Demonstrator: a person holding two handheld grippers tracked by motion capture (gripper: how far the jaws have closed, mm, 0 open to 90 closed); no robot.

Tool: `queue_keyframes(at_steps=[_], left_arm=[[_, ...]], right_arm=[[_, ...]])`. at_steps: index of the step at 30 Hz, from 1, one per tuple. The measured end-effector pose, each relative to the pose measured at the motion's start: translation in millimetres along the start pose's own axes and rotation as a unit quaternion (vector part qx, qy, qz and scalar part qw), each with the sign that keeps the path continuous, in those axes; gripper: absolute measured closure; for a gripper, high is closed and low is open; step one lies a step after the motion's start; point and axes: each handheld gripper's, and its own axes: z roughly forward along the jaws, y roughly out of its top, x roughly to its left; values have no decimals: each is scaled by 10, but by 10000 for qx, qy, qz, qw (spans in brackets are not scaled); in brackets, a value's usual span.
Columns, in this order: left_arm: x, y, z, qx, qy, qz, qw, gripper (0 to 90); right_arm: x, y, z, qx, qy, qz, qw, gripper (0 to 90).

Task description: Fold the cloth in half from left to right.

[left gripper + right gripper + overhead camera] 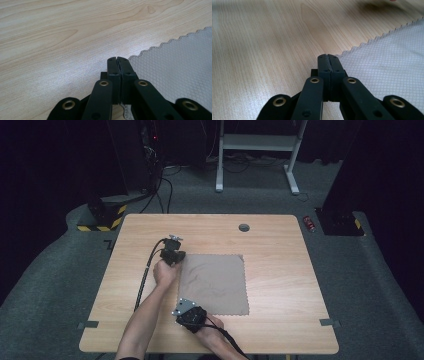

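Your left gripper [176, 256] sits at the far left corner of the cloth [216, 283], jaws pressed together with the scalloped edge of the cloth [172, 67] pinched between them; a bit of hem shows below the pads in the left gripper view. Your right gripper [191, 316] is at the near left corner of the same cloth [387, 62], jaws equally closed; fabric lies right against them there, so it looks like a pinch, though the hem itself is hidden.

Judging from this, you are at the grasp step of a fold: 2 corners of the left edge are taken, and nothing is lifted yet. The next move calls for raising both corners together, level with each other, and carrying them across toward the cloth's right edge so the edge stays straight.

The cloth lies flat near the middle of the table [280, 245], slightly wrinkled. It is close to square, with its slightly longer axis running from your side toward the far side, edges parallel to the table's edges.
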Motion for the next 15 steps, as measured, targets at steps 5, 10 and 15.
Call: queue_keyframes(at_steps=[5,10,15], left_arm=[[45,25,-69,-132,-193,-127,9996,897],[78,83,-156,-230,-320,-187,9990,898],[47,153,-214,-276,-354,-73,9990,899]], right_arm=[[-11,13,-52,-124,36,73,9999,900],[-30,53,-117,-252,83,183,9995,900],[-29,88,-151,-324,76,171,9993,900]])
